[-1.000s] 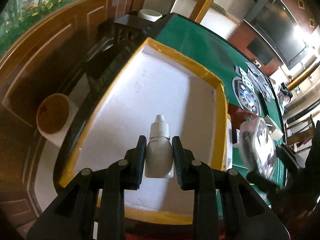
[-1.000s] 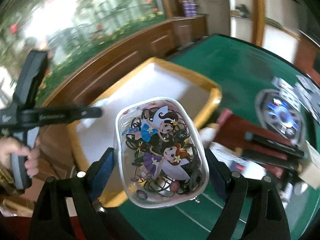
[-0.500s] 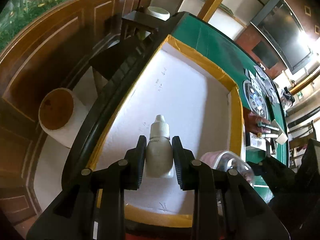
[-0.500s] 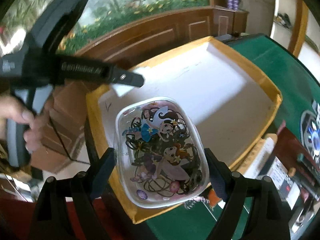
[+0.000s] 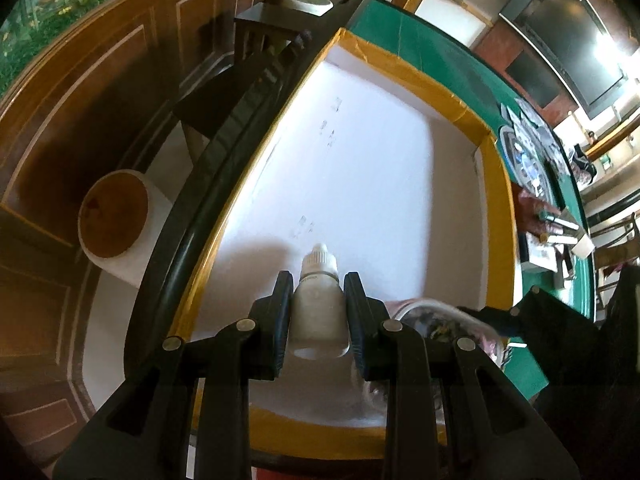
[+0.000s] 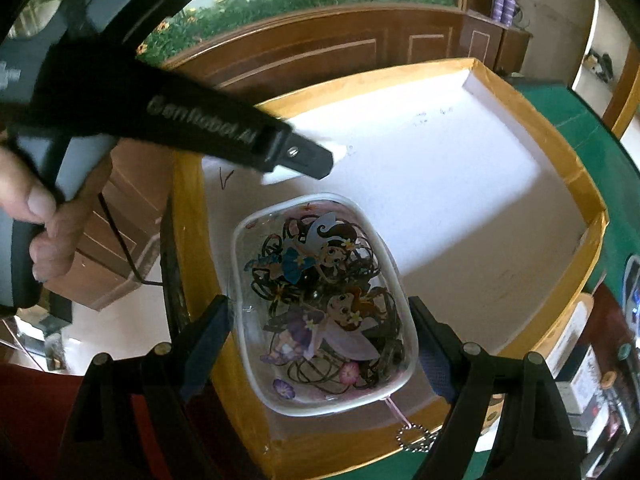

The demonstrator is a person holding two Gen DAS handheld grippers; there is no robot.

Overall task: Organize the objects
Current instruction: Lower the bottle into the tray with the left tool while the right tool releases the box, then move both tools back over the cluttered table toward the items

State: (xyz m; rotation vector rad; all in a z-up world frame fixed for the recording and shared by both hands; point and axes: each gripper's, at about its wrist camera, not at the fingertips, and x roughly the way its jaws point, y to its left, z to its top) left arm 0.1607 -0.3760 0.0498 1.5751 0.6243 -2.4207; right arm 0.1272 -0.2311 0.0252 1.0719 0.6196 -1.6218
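- The left gripper is clamped on a small white dropper bottle, its pads pressing the bottle's sides, cap pointing away from the camera.
- The bottle hangs above the near part of a shallow box with a white floor and yellow taped rim; whether it touches the floor cannot be told.
- The right gripper is clamped on a clear pouch printed with two cartoon fairies, its jaws wide apart with one blue pad on each side of the pouch.
- Dark hair ties show through the pouch, and a small ball chain dangles from its near end.
- The pouch is over the box's near corner, inside the rim.
- In the right wrist view the left gripper reaches in from the upper left, with a person's hand around its handle and a bit of the white bottle showing beyond its tip.
- The box sits at the edge of a green table, beside a dark padded rail.
- Other small items lie on the table past the box's right side.
- A round stool stands on the floor below the rail.
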